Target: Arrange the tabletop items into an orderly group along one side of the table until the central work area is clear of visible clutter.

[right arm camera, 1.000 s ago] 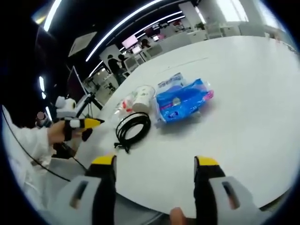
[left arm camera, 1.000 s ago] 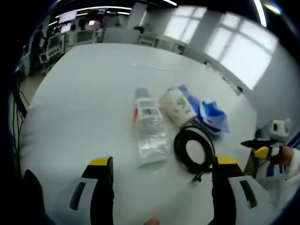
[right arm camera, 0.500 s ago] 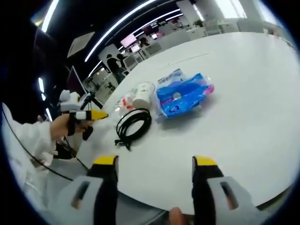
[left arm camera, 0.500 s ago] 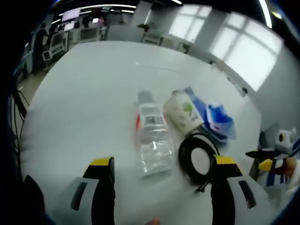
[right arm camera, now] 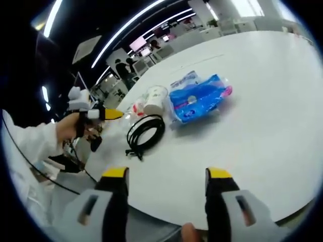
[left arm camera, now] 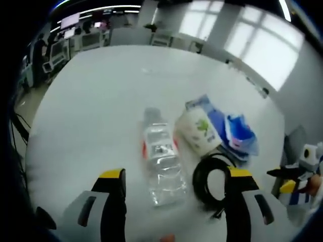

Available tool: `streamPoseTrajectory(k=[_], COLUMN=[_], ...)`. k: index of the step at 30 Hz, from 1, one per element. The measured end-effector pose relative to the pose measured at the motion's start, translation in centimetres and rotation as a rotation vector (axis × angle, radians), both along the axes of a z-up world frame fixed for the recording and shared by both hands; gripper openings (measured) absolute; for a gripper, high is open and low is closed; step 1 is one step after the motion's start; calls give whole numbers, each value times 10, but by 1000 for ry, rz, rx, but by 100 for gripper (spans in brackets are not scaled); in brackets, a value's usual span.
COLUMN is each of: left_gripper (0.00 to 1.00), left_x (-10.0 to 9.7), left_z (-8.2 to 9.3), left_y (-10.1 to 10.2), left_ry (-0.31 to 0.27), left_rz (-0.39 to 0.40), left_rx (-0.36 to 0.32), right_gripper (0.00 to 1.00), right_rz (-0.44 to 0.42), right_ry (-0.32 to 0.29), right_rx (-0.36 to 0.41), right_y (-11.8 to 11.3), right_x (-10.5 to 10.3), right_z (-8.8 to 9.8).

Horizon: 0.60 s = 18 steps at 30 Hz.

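We see left gripper (left arm camera: 174, 187) jaws wide, empty; clear water bottle (left arm camera: 161, 164) at 12 o'clock, black cable coil (left arm camera: 214, 181) at 2, paper cup (left arm camera: 197, 129) and blue packet (left arm camera: 237, 132) beyond. Right gripper (right arm camera: 166, 187) wide, empty, on white table (right arm camera: 262, 116).

Both views look down across white table (left arm camera: 91, 101) from near edges; share coiled cable (left arm camera: 212, 184).

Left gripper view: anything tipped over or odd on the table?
Yes. The clear plastic bottle lies on its side and the paper cup is tipped over beside it, resting against the blue plastic package. The coiled black cable lies flat. Nothing looks spilled.
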State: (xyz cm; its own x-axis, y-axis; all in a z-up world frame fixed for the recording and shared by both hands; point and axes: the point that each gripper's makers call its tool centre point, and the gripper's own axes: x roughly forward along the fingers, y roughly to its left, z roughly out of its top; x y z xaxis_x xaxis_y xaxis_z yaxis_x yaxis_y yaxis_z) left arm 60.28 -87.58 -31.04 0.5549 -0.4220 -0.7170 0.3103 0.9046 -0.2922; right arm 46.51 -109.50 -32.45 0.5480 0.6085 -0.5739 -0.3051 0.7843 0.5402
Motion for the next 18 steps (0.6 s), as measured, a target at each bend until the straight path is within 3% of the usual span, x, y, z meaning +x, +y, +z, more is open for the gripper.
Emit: streamPoseTrajectory(k=[12, 18], left_gripper=[73, 71], left_x=[14, 16], left_z=[-7, -20], left_y=[-13, -13], left_ry=[24, 73], left_rz=[-16, -6], left_rx=[41, 49], right_gripper=[60, 60], right_rz=[-41, -48], right_ry=[-2, 0], right_rx=[27, 31], right_y=[-6, -7], right_x=[3, 2], right_z=[3, 3])
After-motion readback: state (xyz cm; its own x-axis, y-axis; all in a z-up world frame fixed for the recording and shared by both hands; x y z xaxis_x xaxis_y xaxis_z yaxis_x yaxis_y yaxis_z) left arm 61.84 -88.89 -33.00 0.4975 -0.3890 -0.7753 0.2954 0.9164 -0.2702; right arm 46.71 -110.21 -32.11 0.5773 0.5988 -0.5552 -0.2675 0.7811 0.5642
